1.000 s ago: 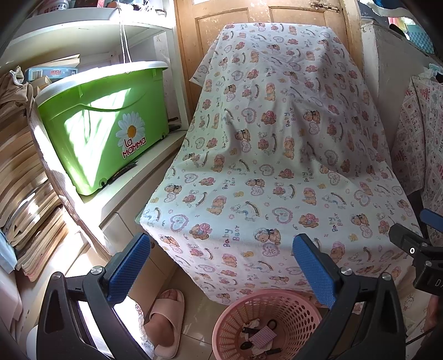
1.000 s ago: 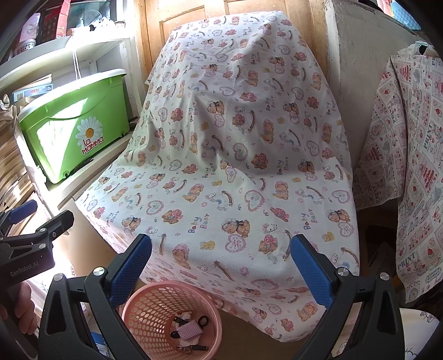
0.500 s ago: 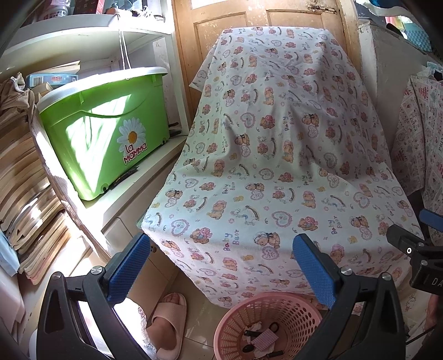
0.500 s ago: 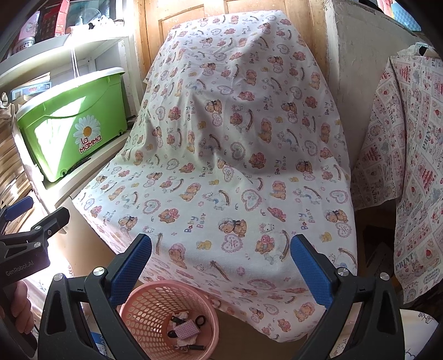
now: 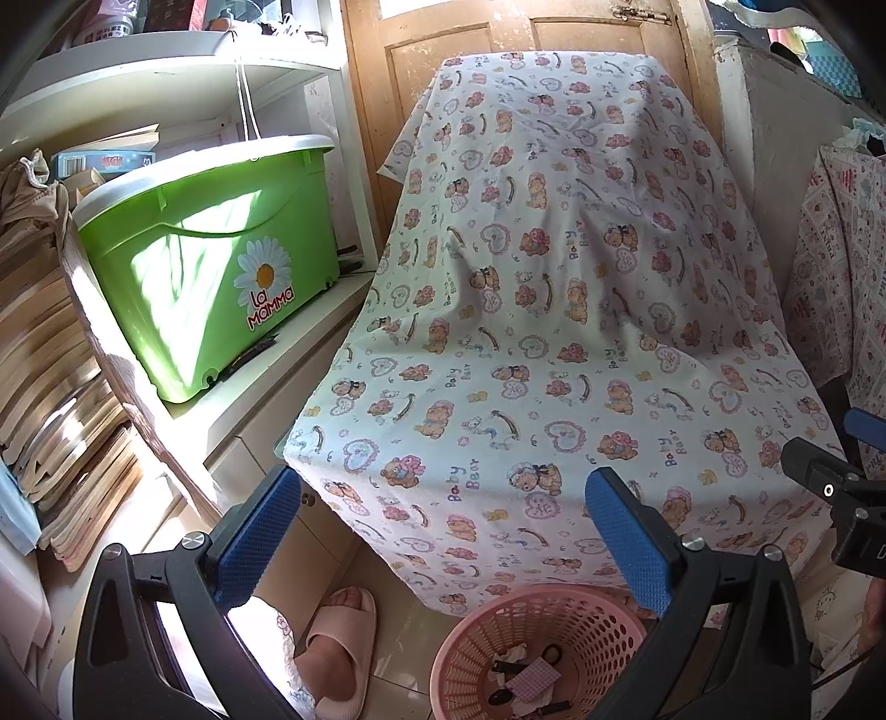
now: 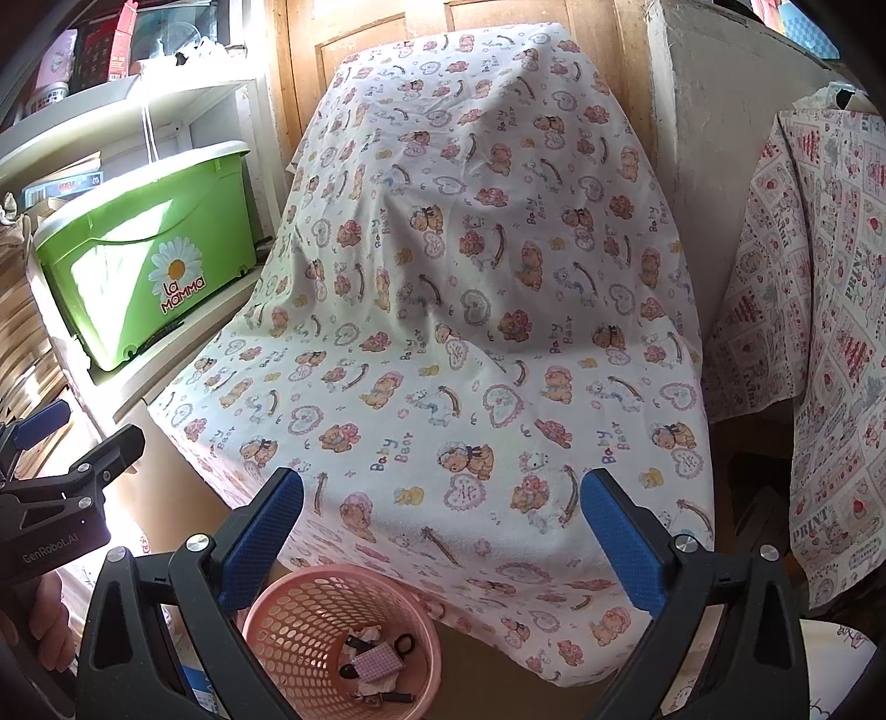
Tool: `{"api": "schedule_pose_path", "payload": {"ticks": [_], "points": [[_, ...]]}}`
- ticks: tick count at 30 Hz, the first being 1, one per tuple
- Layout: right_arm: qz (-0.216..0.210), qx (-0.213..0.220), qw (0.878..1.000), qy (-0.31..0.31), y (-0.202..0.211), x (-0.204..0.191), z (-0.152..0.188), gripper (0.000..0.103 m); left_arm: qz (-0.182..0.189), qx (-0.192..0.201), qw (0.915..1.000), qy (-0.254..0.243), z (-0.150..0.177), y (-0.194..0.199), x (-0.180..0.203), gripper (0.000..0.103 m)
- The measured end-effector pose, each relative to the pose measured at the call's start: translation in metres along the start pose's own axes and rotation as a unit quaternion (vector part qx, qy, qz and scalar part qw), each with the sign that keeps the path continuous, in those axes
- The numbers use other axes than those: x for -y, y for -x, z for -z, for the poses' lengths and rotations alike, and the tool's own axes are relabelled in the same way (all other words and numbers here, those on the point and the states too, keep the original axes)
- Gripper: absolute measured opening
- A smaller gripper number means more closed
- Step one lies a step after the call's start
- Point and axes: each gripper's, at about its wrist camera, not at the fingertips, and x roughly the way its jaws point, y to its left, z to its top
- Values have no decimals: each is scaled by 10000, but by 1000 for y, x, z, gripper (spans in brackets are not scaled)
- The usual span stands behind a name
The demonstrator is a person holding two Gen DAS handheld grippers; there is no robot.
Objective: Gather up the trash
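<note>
Your left tongs [image 5: 440,531] and your right tongs [image 6: 443,531] are both spread wide apart, with nothing between their blue pads; each hangs in the air over the front edge of a cloth-draped piece of furniture. In the right wrist view the left tongs also show at the left edge, with fingers of your hand [image 6: 52,626] beneath them.

The pink basket [image 6: 310,609] stands on the floor at the foot of the draped furniture, below and between the two tongs. It is a round plastic basket with a perforated wall. On its bottom lie the trash pieces [image 6: 376,662]: a pink checked scrap, a crumpled white bit, and several small dark items too small to tell apart.

The printed sheet [image 5: 554,332], patterned with bears and hearts, hangs down over the furniture and its front hem falls just behind the basket's rim. A wooden door [image 5: 443,50] stands behind it. To the left, a green tub [image 5: 205,266] with a daisy label sits on a white shelf [image 5: 266,382], beside stacked books [image 5: 50,387]. A second patterned cloth [image 6: 819,332] hangs at the right. A foot in a pink slipper [image 5: 340,648] rests on the tiled floor left of the basket.
</note>
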Motion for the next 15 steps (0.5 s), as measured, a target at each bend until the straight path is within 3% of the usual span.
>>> {"api": "schedule_pose_path", "payload": {"ticks": [15], "points": [[-34, -114, 9999, 74, -8, -3, -4, 101, 133, -86, 9999, -20, -6, -14, 8, 101]]}}
